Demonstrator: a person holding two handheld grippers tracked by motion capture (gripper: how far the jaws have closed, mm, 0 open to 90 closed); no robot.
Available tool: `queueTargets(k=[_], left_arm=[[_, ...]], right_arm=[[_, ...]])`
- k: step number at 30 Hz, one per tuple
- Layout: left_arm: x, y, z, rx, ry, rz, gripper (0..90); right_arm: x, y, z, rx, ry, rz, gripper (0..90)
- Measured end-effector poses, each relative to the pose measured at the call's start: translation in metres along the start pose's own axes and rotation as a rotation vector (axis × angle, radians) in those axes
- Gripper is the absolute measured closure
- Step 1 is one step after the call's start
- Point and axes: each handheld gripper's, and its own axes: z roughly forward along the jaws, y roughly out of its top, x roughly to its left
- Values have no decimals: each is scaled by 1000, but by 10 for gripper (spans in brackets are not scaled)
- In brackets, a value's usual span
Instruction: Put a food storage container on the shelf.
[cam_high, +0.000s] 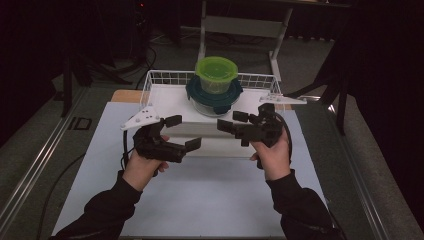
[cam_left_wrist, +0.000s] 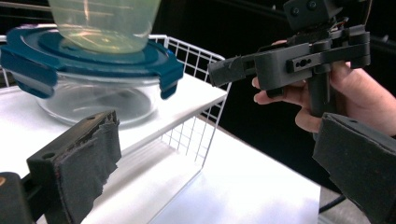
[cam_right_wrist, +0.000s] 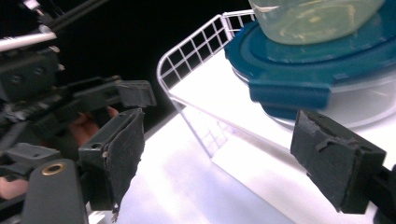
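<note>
**Two open claws wait in front of the stacked bowls**

A white wire basket (cam_high: 150, 82) sits at the far end of the table (cam_high: 200, 195). Inside it is a white shelf, and on that shelf stands a clear glass bowl with a blue lid (cam_high: 214, 97). The lid has clips on its sides that snap down, so it looks shut tight. On top of the blue lid sits a smaller green tub (cam_high: 216, 74) with its own green lid. The small one rests on the big one, likely because the flat lid makes a steady seat for it.

A person holds one claw in each hand. The left gripper (cam_high: 181, 132) is near the left front of the basket. Its two jaws stand wide apart and nothing is between them. The right gripper (cam_high: 230, 121) is near the right front of the basket. Its jaws are wide apart too, and they hold nothing.

Both claws point in toward each other, with the bowls just past them on the far side. From the left gripper view, the glass bowl sits a little above and beyond the jaws, not touching them. From the right gripper view it is the same: the blue lid is close, but there is a gap.

The jaws are probably spread so wide because the bowl is wide and round.
</note>
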Motion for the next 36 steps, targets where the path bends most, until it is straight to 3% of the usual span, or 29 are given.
queueTargets(k=[9, 12, 16, 29, 36], left_arm=[[-14, -15, -3, 6, 11, 42, 6], [-18, -27, -4, 16, 10, 49, 5], [-19, -34, -4, 25, 5, 49, 6], [-29, -80, -9, 71, -17, 51, 6], [-32, -102, -9, 101, -16, 30, 6]], right_arm=[[-5, -33, -5, 4, -12, -40, 148], [-8, -52, -6, 10, -13, -56, 149], [-11, -61, -7, 16, -8, -52, 149], [-30, -117, -15, 43, -7, -38, 150], [-35, -138, -16, 74, -27, -62, 151]])
